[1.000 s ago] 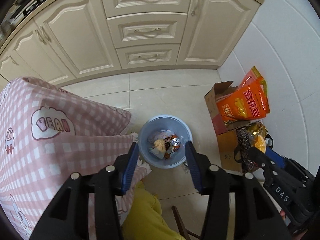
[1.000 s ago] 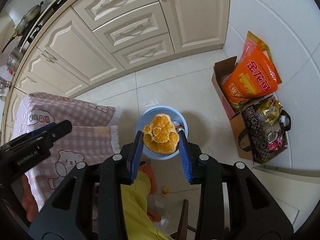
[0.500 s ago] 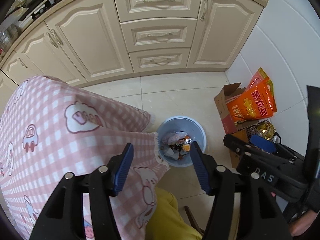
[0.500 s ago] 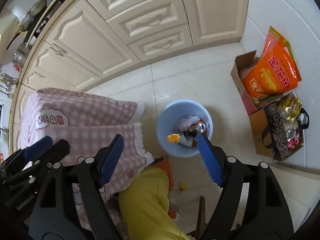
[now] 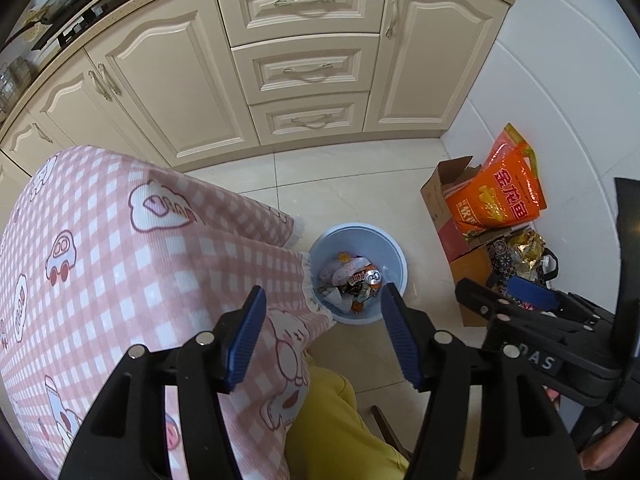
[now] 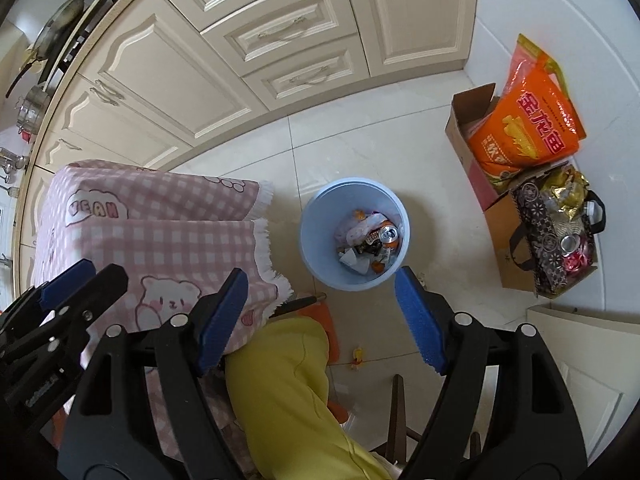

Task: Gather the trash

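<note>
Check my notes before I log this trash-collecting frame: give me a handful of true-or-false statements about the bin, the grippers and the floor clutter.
1. The right gripper holds an orange peel. False: its jaws stand apart with nothing between them.
2. The blue bin holds a drink can among other trash. True.
3. The left gripper is shut on a wrapper. False: it is open and empty.
4. The bin stands on the pink checked tablecloth. False: it stands on the tiled floor beside the cloth.
5. An orange bag leans in a cardboard box by the wall. True.
</note>
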The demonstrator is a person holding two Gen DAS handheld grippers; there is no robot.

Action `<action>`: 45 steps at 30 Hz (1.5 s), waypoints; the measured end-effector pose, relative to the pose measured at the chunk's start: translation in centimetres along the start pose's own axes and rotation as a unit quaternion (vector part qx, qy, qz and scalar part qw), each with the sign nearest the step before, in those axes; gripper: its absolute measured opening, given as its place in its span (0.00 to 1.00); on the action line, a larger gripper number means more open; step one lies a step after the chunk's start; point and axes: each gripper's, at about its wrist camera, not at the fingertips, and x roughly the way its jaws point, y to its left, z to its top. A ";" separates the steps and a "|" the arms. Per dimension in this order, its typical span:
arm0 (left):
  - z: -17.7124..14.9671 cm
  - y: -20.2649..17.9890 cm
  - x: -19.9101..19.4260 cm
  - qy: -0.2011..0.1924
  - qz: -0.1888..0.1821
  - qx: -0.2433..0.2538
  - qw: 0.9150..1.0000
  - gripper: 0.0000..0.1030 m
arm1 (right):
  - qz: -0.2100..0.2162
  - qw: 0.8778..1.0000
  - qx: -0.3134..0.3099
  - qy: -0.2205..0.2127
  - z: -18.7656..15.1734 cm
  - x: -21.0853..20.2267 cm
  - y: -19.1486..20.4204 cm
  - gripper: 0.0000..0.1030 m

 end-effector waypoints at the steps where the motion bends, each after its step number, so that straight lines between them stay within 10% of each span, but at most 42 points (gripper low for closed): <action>1: -0.3 -0.1 -0.2 -0.002 0.000 0.000 1.000 0.57 | 0.000 1.000 -0.002 -0.004 -0.2 -0.4 0.0 0.73; 18: -9.0 2.9 -8.6 -0.108 -0.007 -0.051 0.993 0.60 | 0.019 0.986 -0.074 -0.151 -7.3 -8.8 4.2 0.73; 45: -24.6 3.3 -18.9 -0.301 0.086 -0.133 0.940 0.69 | 0.148 0.891 -0.222 -0.366 -19.4 -15.3 6.7 0.73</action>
